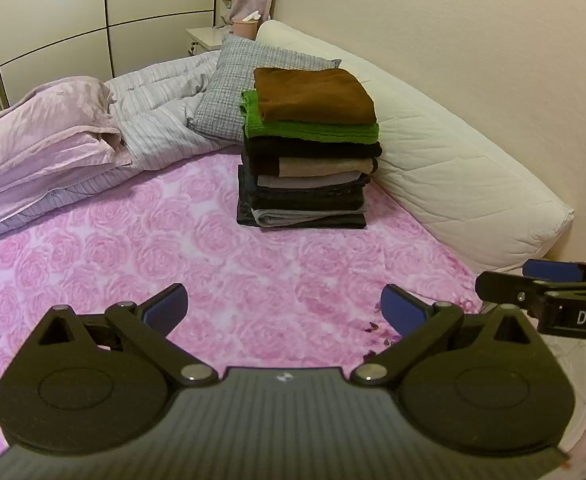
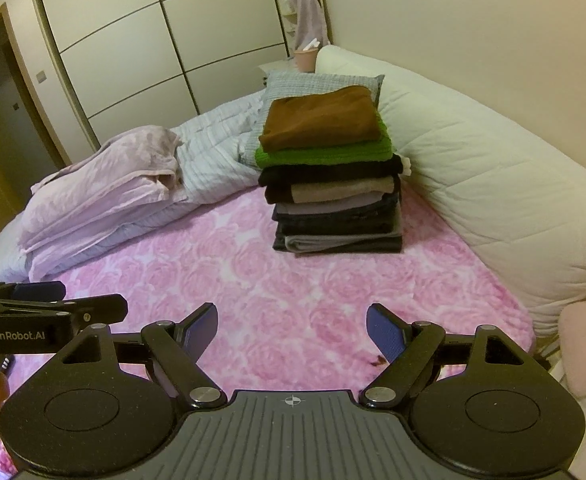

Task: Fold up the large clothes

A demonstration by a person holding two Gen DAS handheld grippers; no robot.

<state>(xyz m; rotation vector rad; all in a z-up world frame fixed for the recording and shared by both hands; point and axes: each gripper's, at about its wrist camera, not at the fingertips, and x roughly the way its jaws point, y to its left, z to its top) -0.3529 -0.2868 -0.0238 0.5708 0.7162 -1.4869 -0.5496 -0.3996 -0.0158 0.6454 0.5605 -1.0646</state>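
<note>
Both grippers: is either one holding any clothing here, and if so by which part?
Nothing is held. The left gripper and right gripper both have open, empty jaws above the pink bedspread; the folded stack sits untouched.

Bed — clothes stack, bedding

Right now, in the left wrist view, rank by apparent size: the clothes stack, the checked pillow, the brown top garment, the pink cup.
1. Clothes stack, the largest.
2. Checked pillow, though the stack hides part of it, so this place is unsure.
3. Brown garment, close to the pillow's visible area.
4. Pink cup, the smallest, also the farthest.
</note>
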